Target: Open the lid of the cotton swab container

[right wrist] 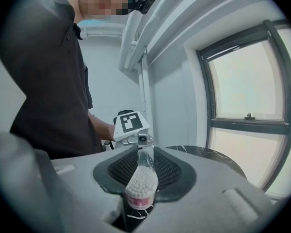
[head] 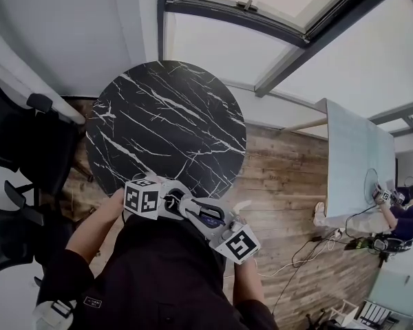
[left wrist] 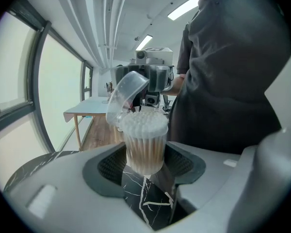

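The main risk now is a spill. The tub (left wrist: 144, 152) is packed to the brim with swabs (left wrist: 144, 123) and its lid (left wrist: 127, 92) already stands swung up. Any tip of the left tongs (left wrist: 144, 166) would shed swabs onto the table (left wrist: 146, 205) below. A hard pull by the right tongs (right wrist: 144, 152) could also strain the lid where it joins the tub, or drag the smooth tub out of its hold.

The left tongs stand wide, with their pads pressed on either side of the tub, which sits upright between them near the tips. The right tongs are narrow and, as far as the edge-on view lets me judge, pinch the thin clear lid at their tips. The lid leans off the tub's mouth, above and beyond the left tongs. The tub's open mouth lies low between the right tongs' jaws.
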`<act>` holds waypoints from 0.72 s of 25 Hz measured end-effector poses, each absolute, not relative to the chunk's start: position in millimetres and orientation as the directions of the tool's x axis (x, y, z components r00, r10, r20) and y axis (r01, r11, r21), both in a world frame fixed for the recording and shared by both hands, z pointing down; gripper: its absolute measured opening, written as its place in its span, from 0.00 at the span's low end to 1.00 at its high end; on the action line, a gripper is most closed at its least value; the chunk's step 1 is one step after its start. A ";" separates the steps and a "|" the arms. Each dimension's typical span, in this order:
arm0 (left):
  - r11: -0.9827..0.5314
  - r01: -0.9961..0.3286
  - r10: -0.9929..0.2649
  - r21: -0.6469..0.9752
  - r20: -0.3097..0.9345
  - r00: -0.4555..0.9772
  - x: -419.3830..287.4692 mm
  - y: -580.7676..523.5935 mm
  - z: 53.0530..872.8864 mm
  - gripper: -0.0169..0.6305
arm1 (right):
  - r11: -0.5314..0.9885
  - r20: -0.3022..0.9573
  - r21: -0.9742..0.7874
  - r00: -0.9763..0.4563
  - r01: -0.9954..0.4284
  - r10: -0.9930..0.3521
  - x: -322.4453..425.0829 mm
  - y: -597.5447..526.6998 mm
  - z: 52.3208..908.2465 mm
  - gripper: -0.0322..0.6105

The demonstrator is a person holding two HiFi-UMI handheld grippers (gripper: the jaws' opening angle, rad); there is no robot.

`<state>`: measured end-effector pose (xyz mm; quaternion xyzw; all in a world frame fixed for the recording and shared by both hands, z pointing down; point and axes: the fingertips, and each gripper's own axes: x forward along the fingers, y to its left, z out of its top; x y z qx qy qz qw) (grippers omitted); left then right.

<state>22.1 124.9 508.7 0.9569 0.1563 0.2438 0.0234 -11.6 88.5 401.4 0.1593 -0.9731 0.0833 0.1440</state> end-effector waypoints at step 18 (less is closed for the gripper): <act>-0.955 0.279 0.296 0.104 0.452 0.841 26.0 131.2 510.2 0.41 | 0.899 0.268 -0.283 -0.927 -0.335 -0.261 1.4 63.8 406.6 0.18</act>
